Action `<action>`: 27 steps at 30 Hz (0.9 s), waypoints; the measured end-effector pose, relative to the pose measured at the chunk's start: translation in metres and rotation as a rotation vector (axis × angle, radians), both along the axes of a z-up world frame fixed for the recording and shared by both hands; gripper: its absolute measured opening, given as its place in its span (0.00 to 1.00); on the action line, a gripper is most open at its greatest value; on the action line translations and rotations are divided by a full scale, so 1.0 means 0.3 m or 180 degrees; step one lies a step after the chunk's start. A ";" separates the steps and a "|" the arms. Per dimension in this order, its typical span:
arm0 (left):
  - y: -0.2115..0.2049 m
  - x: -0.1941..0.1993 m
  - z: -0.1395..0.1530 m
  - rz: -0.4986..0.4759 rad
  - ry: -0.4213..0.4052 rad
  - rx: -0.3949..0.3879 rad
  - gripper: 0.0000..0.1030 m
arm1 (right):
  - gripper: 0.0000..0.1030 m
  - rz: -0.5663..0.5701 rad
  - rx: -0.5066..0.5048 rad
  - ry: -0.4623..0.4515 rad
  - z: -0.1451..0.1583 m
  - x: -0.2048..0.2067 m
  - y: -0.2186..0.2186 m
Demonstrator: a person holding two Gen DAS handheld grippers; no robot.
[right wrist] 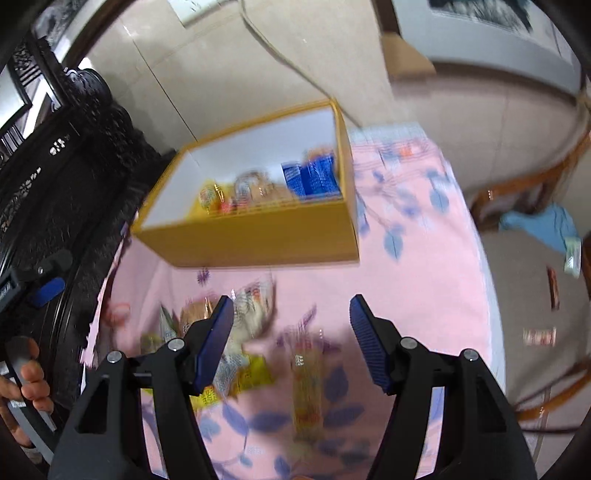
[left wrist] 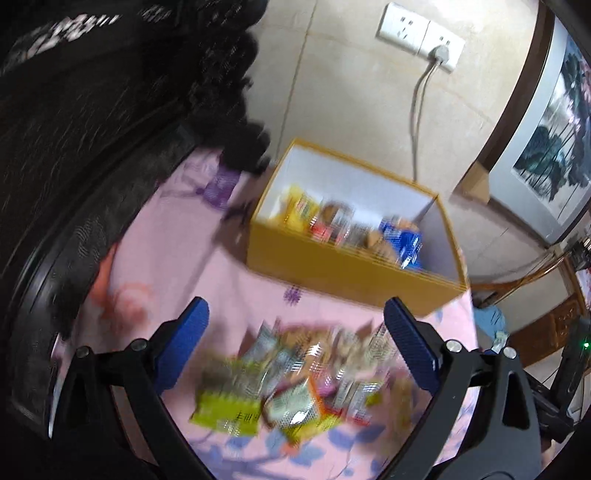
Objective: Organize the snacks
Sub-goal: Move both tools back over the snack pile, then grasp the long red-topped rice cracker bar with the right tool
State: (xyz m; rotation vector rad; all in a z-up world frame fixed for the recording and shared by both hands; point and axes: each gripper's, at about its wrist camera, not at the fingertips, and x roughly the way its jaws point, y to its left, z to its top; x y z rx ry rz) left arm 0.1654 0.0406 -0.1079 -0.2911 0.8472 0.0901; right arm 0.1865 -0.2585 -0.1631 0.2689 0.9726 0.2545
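Observation:
A yellow box [left wrist: 343, 273] with a white inside stands on the pink flowered cloth [left wrist: 236, 288] and holds several snack packets [left wrist: 354, 225]. It also shows in the right wrist view [right wrist: 258, 240]. A pile of loose snack packets [left wrist: 291, 380] lies on the cloth in front of it. My left gripper [left wrist: 295, 317] is open and empty, above the pile. My right gripper [right wrist: 291, 306] is open and empty, over the cloth; the pile [right wrist: 229, 332] lies by its left finger and a yellow packet [right wrist: 308, 387] lies below. Both views are blurred.
Dark carved furniture [left wrist: 92, 129] stands at the left. A tiled wall with a socket and cord [left wrist: 424, 33] rises behind the box. A framed picture [left wrist: 554, 147] leans at the right. Packets [right wrist: 539, 336] and a blue cloth [right wrist: 543, 225] lie past the bed's right edge.

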 end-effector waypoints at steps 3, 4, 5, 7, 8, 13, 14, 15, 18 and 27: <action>0.027 -0.077 -0.046 0.0093 0.0123 0.0014 0.95 | 0.64 -0.0033 0.0006 0.0153 -0.055 -0.065 -0.013; 0.036 -0.098 -0.055 0.0121 0.0146 0.0008 0.95 | 0.64 -0.0033 -0.0002 0.0219 -0.077 -0.083 -0.013; 0.048 -0.125 -0.065 0.0168 0.0176 -0.0003 0.95 | 0.65 -0.0015 -0.0018 0.0266 -0.096 -0.093 -0.011; 0.063 -0.156 -0.081 0.0221 0.0232 -0.0032 0.94 | 0.65 0.0036 -0.0086 0.0348 -0.138 -0.105 0.003; 0.070 -0.174 -0.091 0.0236 0.0277 -0.0058 0.95 | 0.65 0.0064 -0.0130 0.0385 -0.157 -0.105 0.012; 0.084 -0.222 -0.104 0.0263 0.0323 -0.0086 0.95 | 0.65 0.0232 -0.0321 0.0484 -0.253 -0.091 0.080; 0.087 -0.225 -0.101 0.0266 0.0316 -0.0089 0.95 | 0.64 0.0250 -0.0359 0.0500 -0.267 -0.084 0.089; 0.089 -0.230 -0.098 0.0273 0.0306 -0.0085 0.95 | 0.63 0.0271 -0.0395 0.0524 -0.284 -0.079 0.099; 0.094 -0.237 -0.089 0.0286 0.0286 -0.0073 0.95 | 0.59 0.0276 -0.0409 0.0582 -0.322 -0.071 0.112; 0.158 -0.263 -0.102 0.0457 0.0316 -0.0067 0.94 | 0.48 0.0319 -0.0515 0.0598 -0.351 -0.049 0.142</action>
